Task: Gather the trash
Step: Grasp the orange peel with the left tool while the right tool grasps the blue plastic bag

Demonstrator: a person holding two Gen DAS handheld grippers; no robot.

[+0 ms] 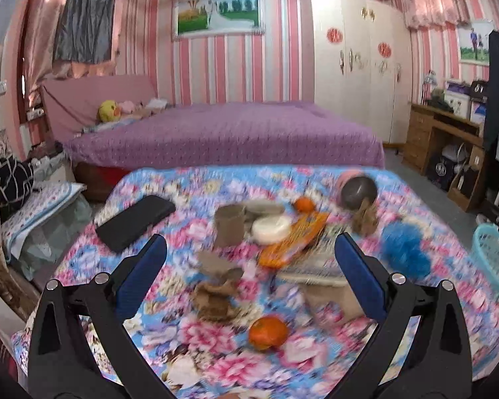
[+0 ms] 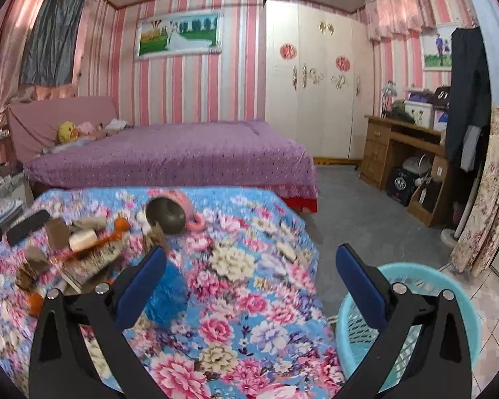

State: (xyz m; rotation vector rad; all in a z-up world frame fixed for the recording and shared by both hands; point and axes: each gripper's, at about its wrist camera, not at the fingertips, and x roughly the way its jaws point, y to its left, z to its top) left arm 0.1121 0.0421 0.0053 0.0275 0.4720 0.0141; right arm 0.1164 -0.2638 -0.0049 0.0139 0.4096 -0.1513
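Left wrist view, left tool [image 1: 249, 259] held spread wide and empty above crumpled brown paper [image 1: 216, 286] on the floral tabletop [image 1: 189, 349], orange peel [image 1: 268, 332] nearby, right tool [image 2: 249, 269] likewise wide apart, raised between tabletop edge and teal basket [image 2: 449, 286] on the floor.

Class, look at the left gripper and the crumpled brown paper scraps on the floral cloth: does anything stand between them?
Nothing visible does. The left gripper is open, and the brown paper scraps lie in plain sight between its fingers.

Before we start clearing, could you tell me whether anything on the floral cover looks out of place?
Yes: the pink mug lies tipped on its side, mouth facing the camera, beside crumpled brown paper scraps.
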